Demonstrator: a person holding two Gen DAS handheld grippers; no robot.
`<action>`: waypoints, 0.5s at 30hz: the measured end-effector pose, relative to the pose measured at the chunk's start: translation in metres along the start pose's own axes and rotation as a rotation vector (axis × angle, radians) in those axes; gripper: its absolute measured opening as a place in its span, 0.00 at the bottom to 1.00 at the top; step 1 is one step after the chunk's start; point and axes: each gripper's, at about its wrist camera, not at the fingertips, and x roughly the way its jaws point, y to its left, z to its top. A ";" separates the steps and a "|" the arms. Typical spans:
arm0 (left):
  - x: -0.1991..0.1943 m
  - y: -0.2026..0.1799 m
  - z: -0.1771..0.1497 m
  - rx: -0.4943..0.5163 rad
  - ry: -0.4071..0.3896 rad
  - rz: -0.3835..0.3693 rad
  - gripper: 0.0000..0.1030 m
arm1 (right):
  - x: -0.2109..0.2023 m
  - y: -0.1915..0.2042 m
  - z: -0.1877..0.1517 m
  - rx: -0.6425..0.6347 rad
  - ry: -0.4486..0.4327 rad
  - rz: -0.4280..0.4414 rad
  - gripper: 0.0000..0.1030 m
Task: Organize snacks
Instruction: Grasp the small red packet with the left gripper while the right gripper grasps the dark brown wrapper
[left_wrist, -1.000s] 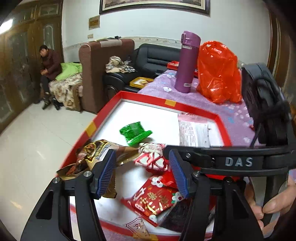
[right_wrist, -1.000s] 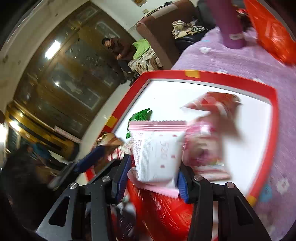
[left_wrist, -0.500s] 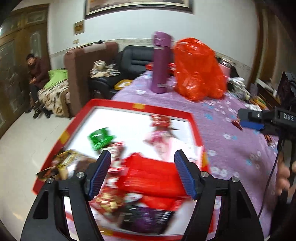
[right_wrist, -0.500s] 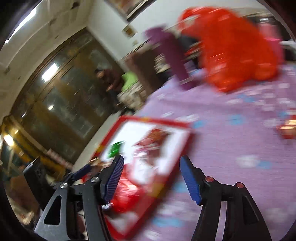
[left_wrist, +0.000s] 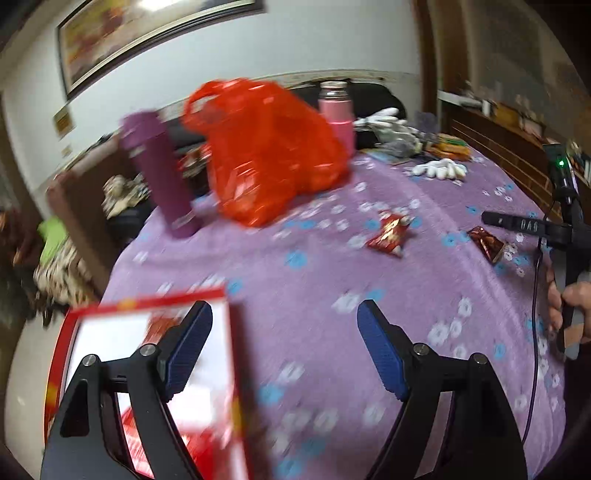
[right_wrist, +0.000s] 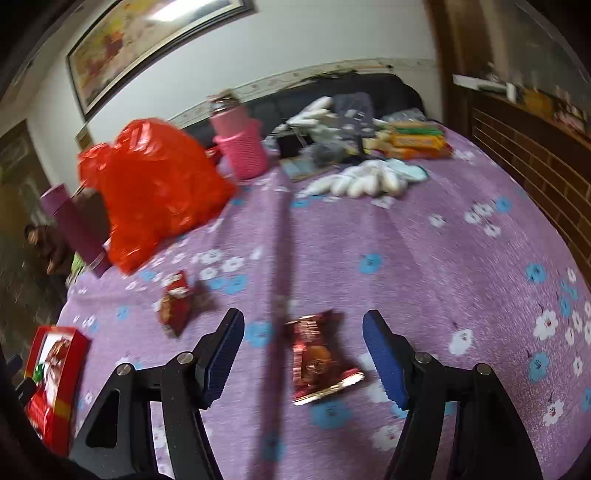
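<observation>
The step in hand looks like fetching the next loose snack for the red tray (right_wrist: 55, 398), which sits at the near left corner of the purple flowered tablecloth (right_wrist: 424, 258) with several packets already in it. Nearest, the right gripper (right_wrist: 303, 360) hangs over a dark red foil packet (right_wrist: 317, 362) that lies flat on the cloth in line with the gap between its blue pads; the jaws stand apart with nothing pressed between them (whether they clear the packet in height is hard to judge through the blur). The next move, as I judge it, calls for lowering until the pads straddle the packet's narrow middle, then closing gently, since the crinkled foil will likely slip or buckle. The left gripper (left_wrist: 284, 354) hovers over bare cloth just beside the tray's right rim, its jaws opening and nothing between them. A second red snack packet (right_wrist: 175, 302) lies a little farther in, toward the left edge, and may suit that hand. Beyond stand an orange-red plastic bag (right_wrist: 155, 192), a purple flask (right_wrist: 74, 229) and a pink flask (right_wrist: 240, 147), with white gloves (right_wrist: 362, 181) near the far edge.
</observation>
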 end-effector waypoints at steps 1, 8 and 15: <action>0.008 -0.008 0.008 0.017 0.001 -0.011 0.79 | -0.001 0.000 -0.004 -0.017 0.002 -0.013 0.65; 0.072 -0.055 0.050 0.095 0.058 -0.090 0.79 | 0.030 0.006 -0.011 -0.012 0.121 -0.049 0.52; 0.118 -0.095 0.067 0.201 0.078 -0.139 0.79 | 0.036 0.012 -0.016 -0.054 0.141 -0.102 0.47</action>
